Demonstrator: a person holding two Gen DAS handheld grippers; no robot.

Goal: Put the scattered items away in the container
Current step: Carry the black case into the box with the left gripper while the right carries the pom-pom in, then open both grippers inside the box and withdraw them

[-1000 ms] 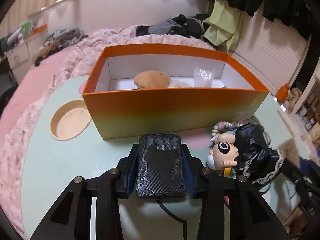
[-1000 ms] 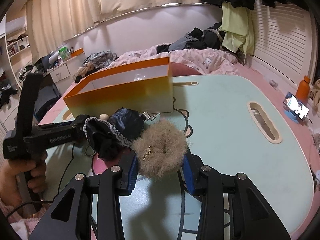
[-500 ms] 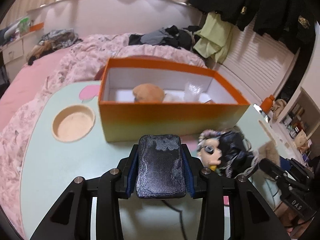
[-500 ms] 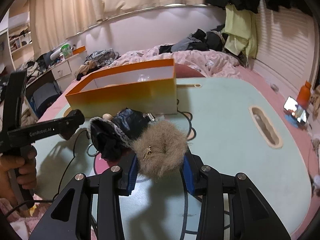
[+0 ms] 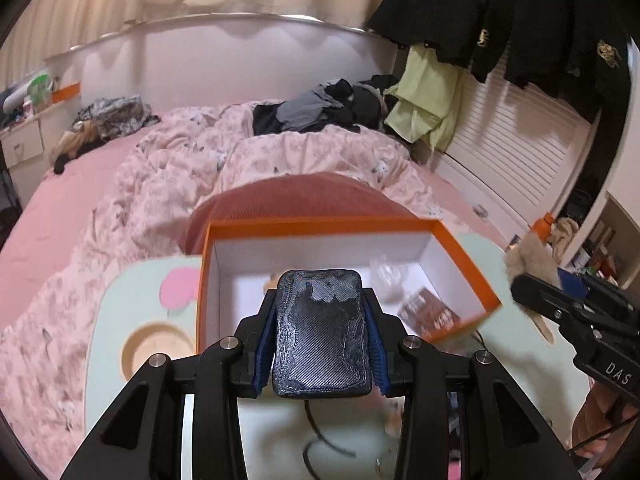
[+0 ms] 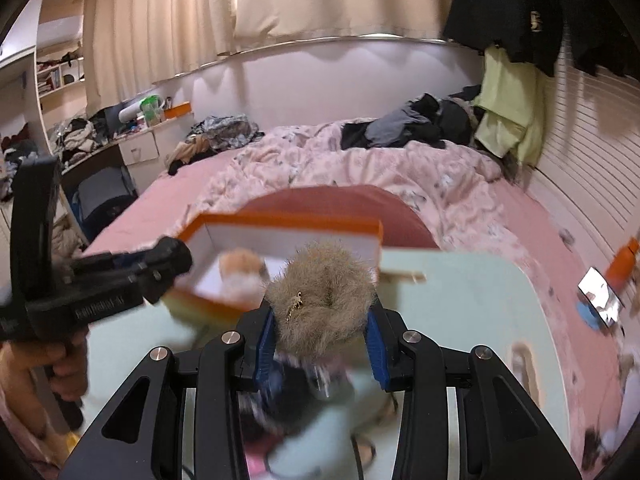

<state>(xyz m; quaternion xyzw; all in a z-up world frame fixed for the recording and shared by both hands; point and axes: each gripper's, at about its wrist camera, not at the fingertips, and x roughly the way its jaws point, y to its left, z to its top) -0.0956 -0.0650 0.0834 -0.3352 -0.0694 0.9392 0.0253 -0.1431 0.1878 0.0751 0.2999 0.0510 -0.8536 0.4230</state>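
L hand-held gripper [image 5: 320,336] is clamped on a dark textured pouch [image 5: 321,336], held up over the near edge of the orange box [image 5: 316,225] w/ a black cable [image 5: 320,436] trailing below. Box sits on the mint desk [image 5: 140,276]; inside are a brown round item [image 6: 240,264], a clear plastic piece [image 5: 386,274] and a brown packet [image 5: 430,314]. R hand-held gripper [image 6: 320,326] is clamped on a tan fur pom [image 6: 322,296], raised near the box's right end, above the desk. Black frilly cloth [image 6: 288,392] lies blurred under it. Pink bed [image 5: 160,168] behind the desk.
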